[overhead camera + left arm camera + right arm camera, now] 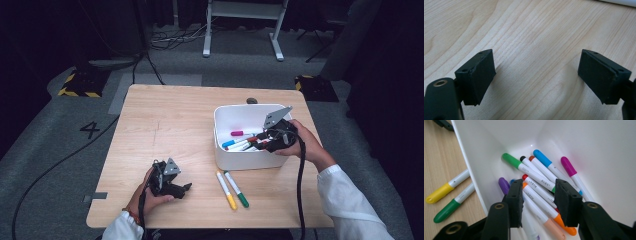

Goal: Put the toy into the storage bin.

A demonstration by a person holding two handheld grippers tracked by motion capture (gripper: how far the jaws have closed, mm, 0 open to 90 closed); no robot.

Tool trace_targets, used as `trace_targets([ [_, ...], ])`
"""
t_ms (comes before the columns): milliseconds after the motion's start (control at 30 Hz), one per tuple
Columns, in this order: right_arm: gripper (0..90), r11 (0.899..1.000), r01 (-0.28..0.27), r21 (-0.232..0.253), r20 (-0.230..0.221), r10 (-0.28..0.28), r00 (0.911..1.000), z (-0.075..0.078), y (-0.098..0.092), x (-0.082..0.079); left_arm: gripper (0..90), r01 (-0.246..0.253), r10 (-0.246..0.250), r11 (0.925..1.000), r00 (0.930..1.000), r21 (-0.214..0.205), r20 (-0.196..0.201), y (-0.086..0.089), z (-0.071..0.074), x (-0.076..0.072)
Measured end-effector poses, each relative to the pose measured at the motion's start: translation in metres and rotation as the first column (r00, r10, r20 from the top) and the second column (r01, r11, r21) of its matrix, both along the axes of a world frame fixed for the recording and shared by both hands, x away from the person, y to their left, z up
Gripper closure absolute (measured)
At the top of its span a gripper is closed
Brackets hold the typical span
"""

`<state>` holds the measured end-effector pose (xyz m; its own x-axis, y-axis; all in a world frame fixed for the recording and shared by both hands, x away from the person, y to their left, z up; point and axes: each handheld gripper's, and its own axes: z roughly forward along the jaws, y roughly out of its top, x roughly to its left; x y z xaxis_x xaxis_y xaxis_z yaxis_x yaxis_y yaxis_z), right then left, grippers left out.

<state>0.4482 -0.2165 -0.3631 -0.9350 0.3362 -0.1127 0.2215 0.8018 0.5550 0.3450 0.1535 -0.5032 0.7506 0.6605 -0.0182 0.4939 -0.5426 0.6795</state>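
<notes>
Markers (541,195), in white bin (220,145): light, stiff, slick barrels; best gripped mid-barrel. Right tongs (539,202) parted above them, nothing clamped. Left tongs (536,77) held apart, empty.

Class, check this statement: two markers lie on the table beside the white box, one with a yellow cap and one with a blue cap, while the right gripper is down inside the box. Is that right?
Not quite. The two markers on the table beside the white box are a yellow marker and a green marker, not blue; the high view shows it. The right gripper is down inside the box, as stated.
</notes>
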Motion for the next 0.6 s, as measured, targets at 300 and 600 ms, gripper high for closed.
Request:
trace_targets([
  [300,48.8,0.978,0.088,0.189,0.067,-0.102,0.9925,0.012,-0.015,-0.008,14.4,-0.001,0.001,1.0000,1.0000,-0.001,0.001,0.000,0.000,0.000],
  [600,51.0,0.912,0.080,0.401,0.163,-0.157,0.9740,0.042,-0.052,-0.056,14.4,0.000,0.000,1.0000,1.0000,0.000,0.000,0.000,0.000,0.000],
])
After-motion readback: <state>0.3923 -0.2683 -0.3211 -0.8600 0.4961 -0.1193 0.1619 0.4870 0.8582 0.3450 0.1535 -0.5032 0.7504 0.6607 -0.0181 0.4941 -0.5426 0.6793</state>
